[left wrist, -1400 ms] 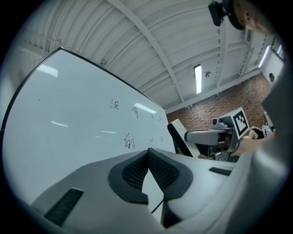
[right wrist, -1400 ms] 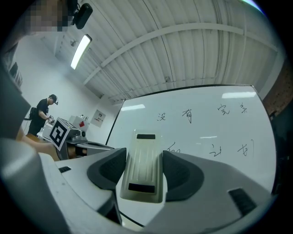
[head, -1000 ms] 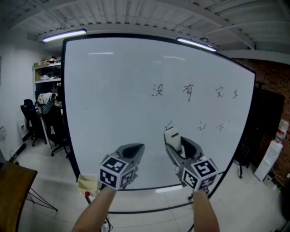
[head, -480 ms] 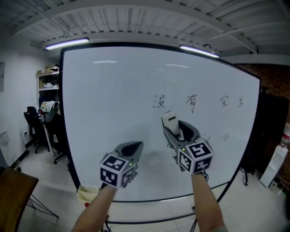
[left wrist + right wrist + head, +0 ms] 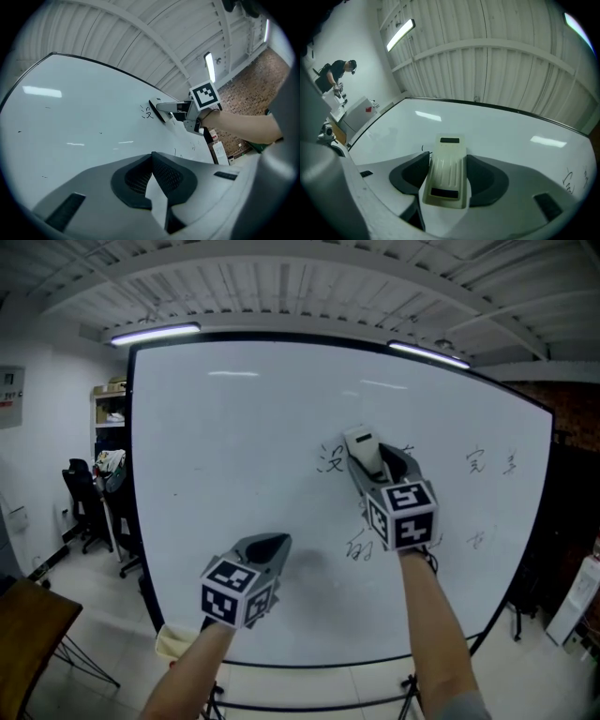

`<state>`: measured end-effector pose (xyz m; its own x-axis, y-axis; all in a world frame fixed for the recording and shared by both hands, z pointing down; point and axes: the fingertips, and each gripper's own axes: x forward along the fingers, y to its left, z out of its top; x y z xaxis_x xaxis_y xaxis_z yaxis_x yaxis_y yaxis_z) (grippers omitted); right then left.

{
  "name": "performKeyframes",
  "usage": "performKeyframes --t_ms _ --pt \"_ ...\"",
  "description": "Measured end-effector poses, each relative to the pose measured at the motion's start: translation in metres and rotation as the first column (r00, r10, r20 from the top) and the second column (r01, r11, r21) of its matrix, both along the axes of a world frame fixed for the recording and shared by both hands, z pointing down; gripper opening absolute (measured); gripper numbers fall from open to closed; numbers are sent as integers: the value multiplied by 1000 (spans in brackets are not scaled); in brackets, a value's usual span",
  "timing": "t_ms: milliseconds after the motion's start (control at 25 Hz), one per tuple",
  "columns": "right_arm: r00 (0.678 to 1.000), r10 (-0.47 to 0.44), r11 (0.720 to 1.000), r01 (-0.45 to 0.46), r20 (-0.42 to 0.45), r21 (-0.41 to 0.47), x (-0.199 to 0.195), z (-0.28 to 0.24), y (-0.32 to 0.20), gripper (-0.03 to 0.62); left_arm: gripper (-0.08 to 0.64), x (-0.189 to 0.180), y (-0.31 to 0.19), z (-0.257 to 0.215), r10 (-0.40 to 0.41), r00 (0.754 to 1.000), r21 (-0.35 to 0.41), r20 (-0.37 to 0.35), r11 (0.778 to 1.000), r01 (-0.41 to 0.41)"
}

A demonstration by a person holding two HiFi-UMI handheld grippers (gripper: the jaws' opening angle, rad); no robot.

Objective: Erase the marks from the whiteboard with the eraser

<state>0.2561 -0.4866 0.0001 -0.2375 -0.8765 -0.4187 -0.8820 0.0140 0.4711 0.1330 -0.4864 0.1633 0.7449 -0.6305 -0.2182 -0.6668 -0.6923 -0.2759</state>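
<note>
Wiping step: right claw (image 5: 373,463) grips eraser (image 5: 360,444) at whiteboard (image 5: 225,456) marks (image 5: 328,457). Left claw (image 5: 269,545) closed, empty. Next, probably sweep toward the right edge.

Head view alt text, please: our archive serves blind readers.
The right gripper holds a cream eraser up to a large whiteboard, beside black handwritten marks on its right half. The left gripper hovers lower, shut and empty, before the board's blank left side.
</note>
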Motion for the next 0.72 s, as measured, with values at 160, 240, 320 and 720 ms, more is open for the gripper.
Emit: performKeyframes --t_ms 160,240,320,720 --pt "998 47 998 -46 -28 33 -3 0 -2 250 3 -4 -7 6 -25 1000 -6 10 1000 25" --pt "997 63 997 -61 -39 41 -5 1 -2 250 3 -5 -9 8 -34 999 -10 11 999 34" --pt "996 77 996 -75 -50 43 -8 1 -2 250 3 -5 -11 10 -39 999 -14 12 999 39" --pt "984 80 997 -77 -160 22 -65 35 -12 249 3 -24 -16 24 -56 998 -45 2 997 56"
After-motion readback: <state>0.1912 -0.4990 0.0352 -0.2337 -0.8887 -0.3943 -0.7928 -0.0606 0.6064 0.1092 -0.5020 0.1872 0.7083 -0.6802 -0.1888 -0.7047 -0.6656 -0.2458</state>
